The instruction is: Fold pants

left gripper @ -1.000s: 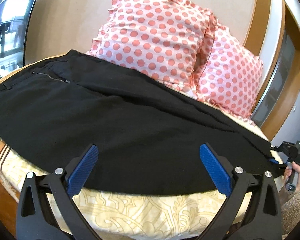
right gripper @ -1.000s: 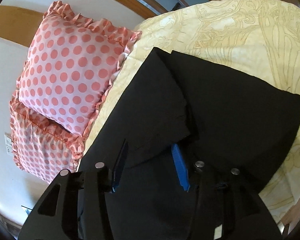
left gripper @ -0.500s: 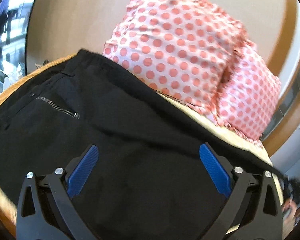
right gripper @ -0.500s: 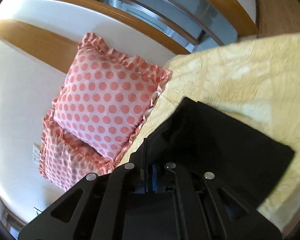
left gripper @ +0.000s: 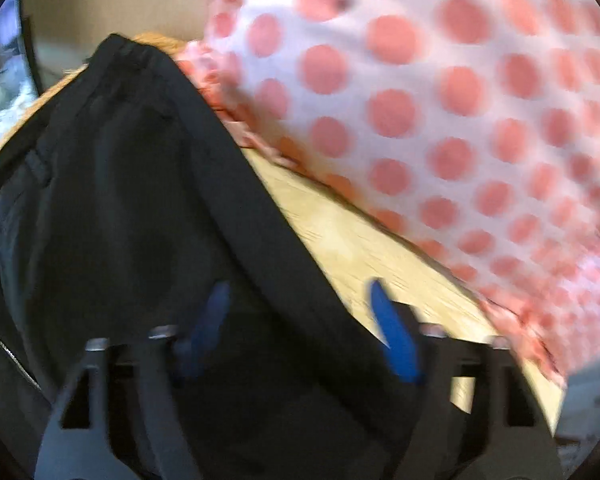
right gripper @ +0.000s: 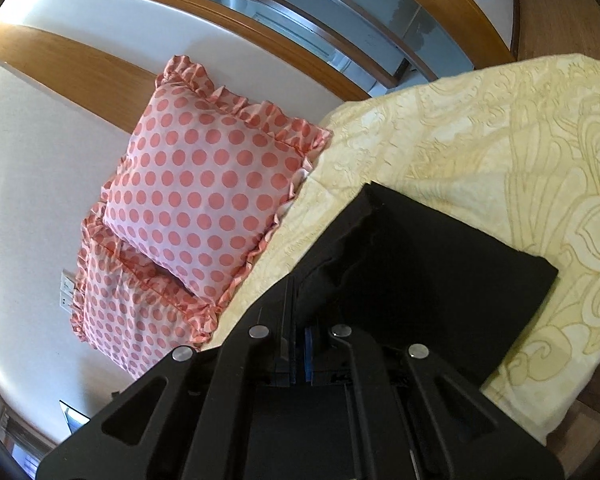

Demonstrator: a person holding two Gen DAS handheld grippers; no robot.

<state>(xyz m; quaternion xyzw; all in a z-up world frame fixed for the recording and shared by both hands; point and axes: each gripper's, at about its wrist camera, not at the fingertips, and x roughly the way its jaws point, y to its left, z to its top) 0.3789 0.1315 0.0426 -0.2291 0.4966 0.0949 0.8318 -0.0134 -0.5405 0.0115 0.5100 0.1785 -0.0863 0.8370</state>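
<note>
Black pants [left gripper: 132, 208] lie spread on a cream patterned bedspread [left gripper: 364, 248]. In the left wrist view my left gripper [left gripper: 300, 328] straddles the pants' far edge, its blue pads apart with the cloth between them; the frame is blurred. In the right wrist view my right gripper [right gripper: 298, 344] is shut on the pants' leg end [right gripper: 420, 276], lifting that fold off the bedspread [right gripper: 500, 152]. The rest of the leg lies flat to the right.
Two pink polka-dot pillows [right gripper: 204, 196] lean against the white wall at the head of the bed; one fills the upper right of the left wrist view [left gripper: 440, 100]. The bed's edge [right gripper: 540, 408] drops off at the lower right.
My right gripper shut on the leg end and lifted it. My left gripper moved forward over the pants to their far edge, and its jaws narrowed.
</note>
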